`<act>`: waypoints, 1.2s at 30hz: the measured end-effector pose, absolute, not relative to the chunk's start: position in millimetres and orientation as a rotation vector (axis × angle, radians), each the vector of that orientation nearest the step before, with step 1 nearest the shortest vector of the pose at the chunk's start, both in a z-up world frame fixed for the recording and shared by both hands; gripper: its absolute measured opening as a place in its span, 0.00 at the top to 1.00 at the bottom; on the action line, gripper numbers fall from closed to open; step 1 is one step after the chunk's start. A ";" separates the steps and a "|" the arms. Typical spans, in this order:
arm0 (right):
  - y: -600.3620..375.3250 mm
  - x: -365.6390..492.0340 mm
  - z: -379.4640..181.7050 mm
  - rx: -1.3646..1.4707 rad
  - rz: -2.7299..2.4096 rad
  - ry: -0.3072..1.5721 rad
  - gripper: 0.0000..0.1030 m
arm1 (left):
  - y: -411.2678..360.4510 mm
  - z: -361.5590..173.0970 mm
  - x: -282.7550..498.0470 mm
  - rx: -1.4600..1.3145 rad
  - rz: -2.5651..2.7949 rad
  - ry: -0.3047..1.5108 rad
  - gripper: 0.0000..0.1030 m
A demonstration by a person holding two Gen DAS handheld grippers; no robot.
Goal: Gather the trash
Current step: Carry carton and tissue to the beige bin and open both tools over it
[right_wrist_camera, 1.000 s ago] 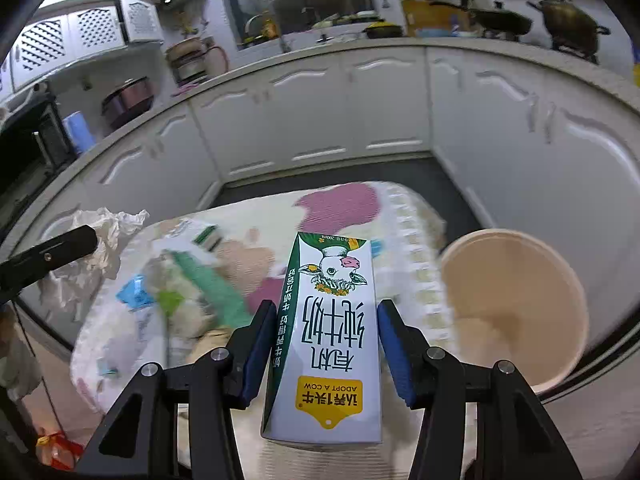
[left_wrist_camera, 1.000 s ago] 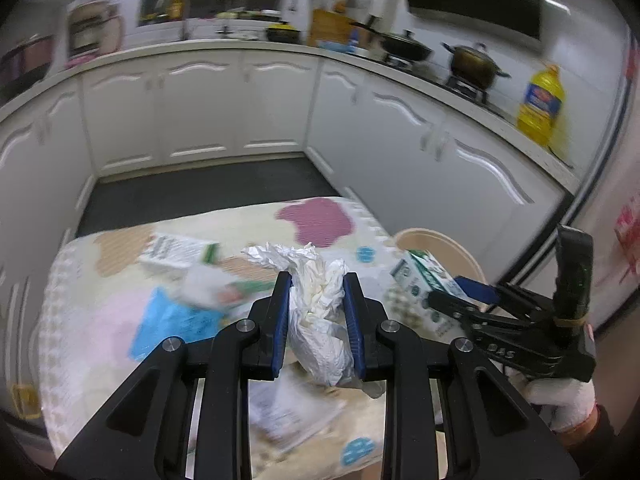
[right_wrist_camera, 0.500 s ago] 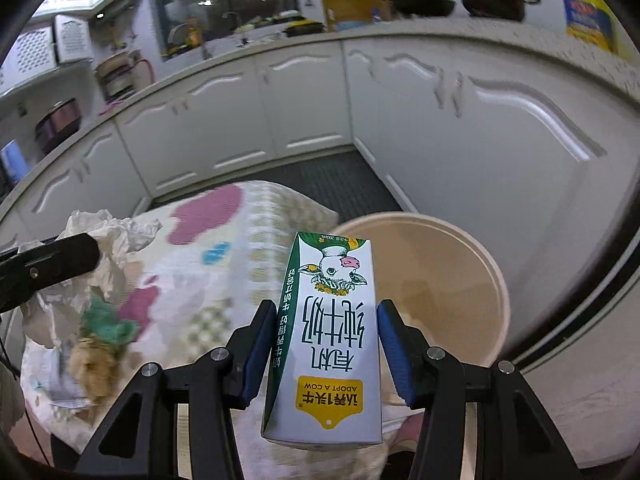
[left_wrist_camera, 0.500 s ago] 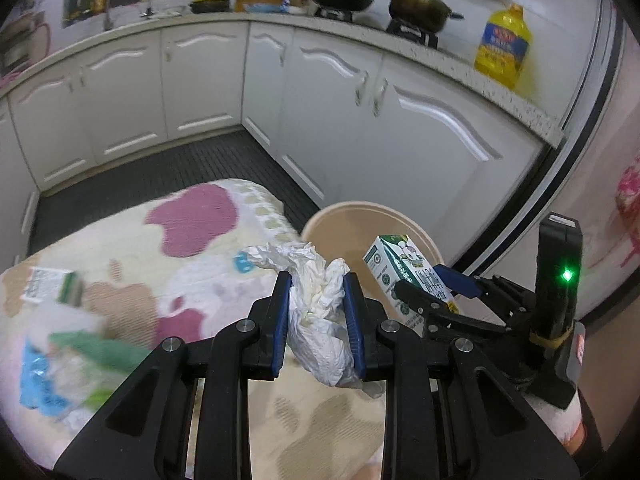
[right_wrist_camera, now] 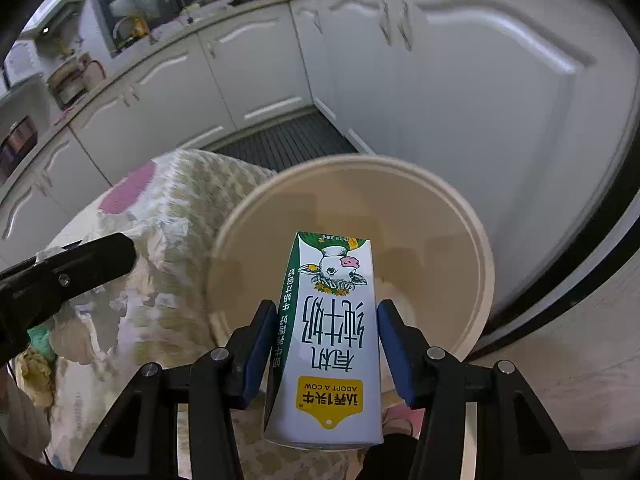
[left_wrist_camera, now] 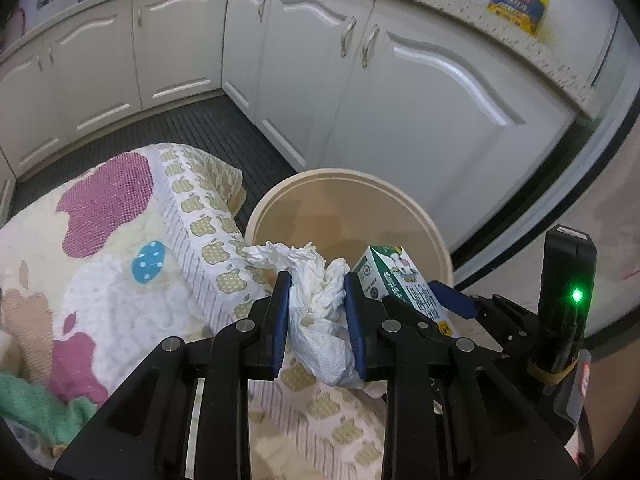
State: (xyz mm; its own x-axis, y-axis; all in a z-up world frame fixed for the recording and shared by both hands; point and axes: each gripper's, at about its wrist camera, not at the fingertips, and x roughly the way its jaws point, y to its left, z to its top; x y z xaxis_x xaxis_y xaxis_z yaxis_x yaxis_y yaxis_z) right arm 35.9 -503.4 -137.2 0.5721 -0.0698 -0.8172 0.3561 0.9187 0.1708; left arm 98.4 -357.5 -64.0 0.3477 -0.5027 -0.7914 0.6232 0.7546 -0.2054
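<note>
My left gripper (left_wrist_camera: pixel 317 300) is shut on a crumpled white tissue wad (left_wrist_camera: pixel 320 320), held over the table's right edge beside the beige bin (left_wrist_camera: pixel 280 196). My right gripper (right_wrist_camera: pixel 326 328) is shut on a white and green milk carton (right_wrist_camera: pixel 332 340), which hangs over the open mouth of the beige bin (right_wrist_camera: pixel 476 240). In the left wrist view the milk carton (left_wrist_camera: pixel 396 284) and the right gripper (left_wrist_camera: pixel 448 300) sit just right of the tissue, above the bin's near rim. The left gripper's arm (right_wrist_camera: pixel 64 276) shows at the left of the right wrist view.
The table wears a patterned cloth (left_wrist_camera: pixel 120 240) with pink and blue patches; green trash (left_wrist_camera: pixel 36 404) lies at its lower left. White kitchen cabinets (left_wrist_camera: pixel 420 92) stand close behind the bin, with a dark floor mat (left_wrist_camera: pixel 172 128) between. A yellow oil bottle (left_wrist_camera: pixel 516 0) stands on the counter.
Both grippers have swung right and down from over the table to the bin, still holding the tissue and the carton. The bin now looms large under the carton.
</note>
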 end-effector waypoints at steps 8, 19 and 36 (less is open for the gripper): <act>-520.4 47.6 -165.7 0.399 -0.289 0.986 0.51 | -371.4 -84.4 103.2 0.179 -0.702 0.948 0.74; -525.1 48.4 -176.8 0.452 -0.313 0.994 0.49 | -373.7 -81.3 99.0 0.197 -0.711 0.902 0.50; -504.6 23.8 -126.9 0.391 -0.299 0.901 0.35 | -337.3 -44.1 78.9 0.188 -0.671 0.800 0.49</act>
